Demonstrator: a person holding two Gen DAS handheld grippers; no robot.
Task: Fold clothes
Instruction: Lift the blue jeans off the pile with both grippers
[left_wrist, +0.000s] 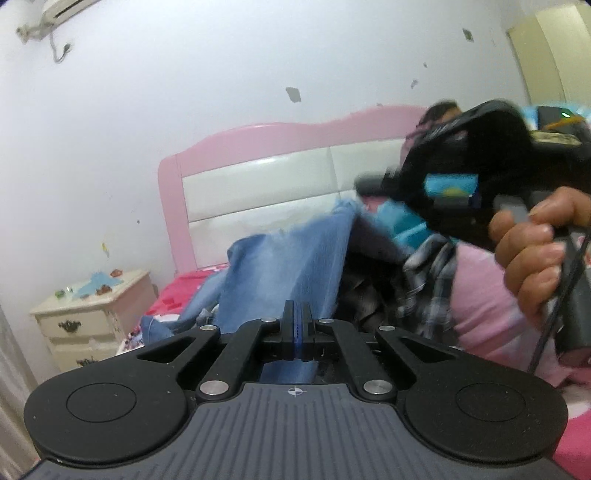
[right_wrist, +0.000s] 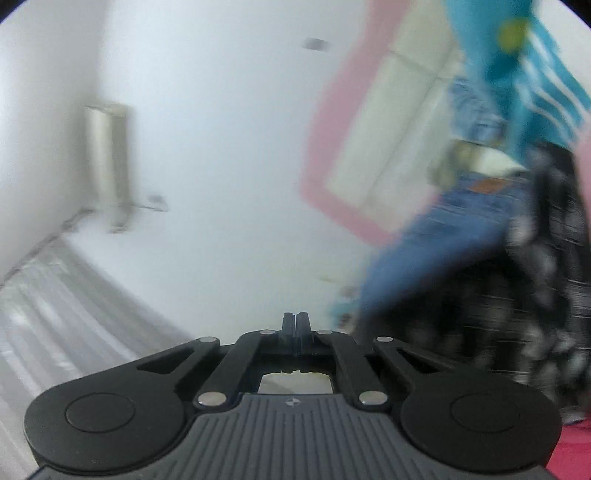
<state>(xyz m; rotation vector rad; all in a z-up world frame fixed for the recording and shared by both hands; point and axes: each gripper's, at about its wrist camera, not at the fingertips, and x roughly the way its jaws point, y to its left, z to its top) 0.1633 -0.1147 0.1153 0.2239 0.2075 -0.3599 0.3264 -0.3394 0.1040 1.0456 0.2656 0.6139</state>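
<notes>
While the left gripper (left_wrist: 297, 325) pinched an edge of the blue jeans (left_wrist: 291, 254) between its pressed-together fingers, the denim rose from that hold as a taut sheet toward the far right, where the right gripper (left_wrist: 373, 186) appeared to reach its upper corner. That far contact was blurred in the left wrist view, so whether cloth was actually caught there could not be told. In the right wrist view, the right gripper's (right_wrist: 296, 325) fingers stood pressed together with nothing visible between them, pointing at the white wall (right_wrist: 221, 147), while the jeans (right_wrist: 443, 240) streaked past on its right. Holding the garment raised at two spread points probably served to shake it flat and find its length before a fold. Below it lay the bed (left_wrist: 177, 295) with its red cover, backed by a pink headboard (left_wrist: 258, 177), and a heap of other clothes, among them a plaid shirt (left_wrist: 428, 280) and a teal garment (left_wrist: 402, 221), waited at the right. A cream nightstand (left_wrist: 92, 317) stood to the left. Folding looked barely begun.
</notes>
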